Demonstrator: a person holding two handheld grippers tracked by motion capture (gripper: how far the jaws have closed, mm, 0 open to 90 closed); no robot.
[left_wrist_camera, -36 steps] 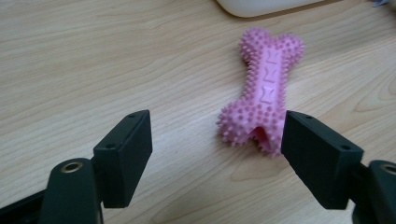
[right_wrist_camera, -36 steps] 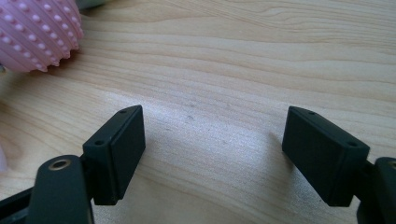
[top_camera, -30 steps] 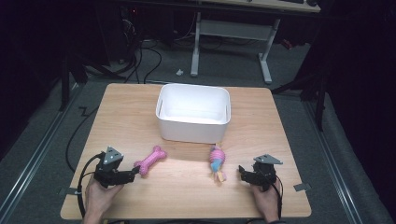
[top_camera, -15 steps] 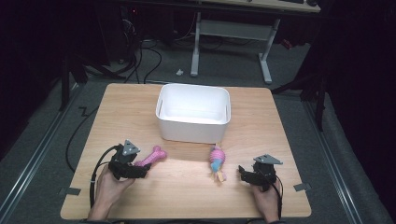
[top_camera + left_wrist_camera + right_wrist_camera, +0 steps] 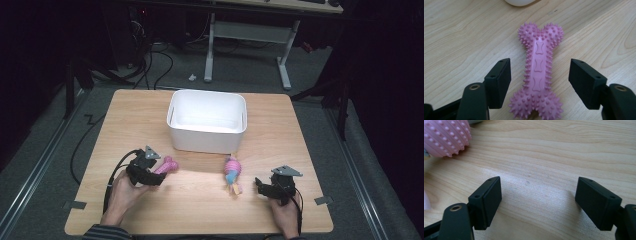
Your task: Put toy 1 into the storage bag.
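A pink spiky bone toy (image 5: 538, 72) lies flat on the wooden table (image 5: 200, 205), left of centre. My left gripper (image 5: 540, 66) straddles the bone's shaft. Its jaws have just been closing, and a gap still shows on each side, so the pads do not touch it. In the high view the left gripper (image 5: 159, 174) covers the near end of the bone (image 5: 168, 164). My right gripper (image 5: 537, 187) rests open over bare wood at the front right (image 5: 259, 184). To its left lies a pink, blue and yellow toy (image 5: 232, 175), whose knobbly pink end (image 5: 446, 137) shows in the right gripper view.
A white rectangular bin (image 5: 207, 135) stands at the middle back of the table, its inside bare. Cables trail from both grippers toward the front edge. Dark floor, a metal rail and desk legs surround the table.
My left gripper has slid right and forward along the table until its jaws are around the pink bone. The right gripper and both toys have stayed put.
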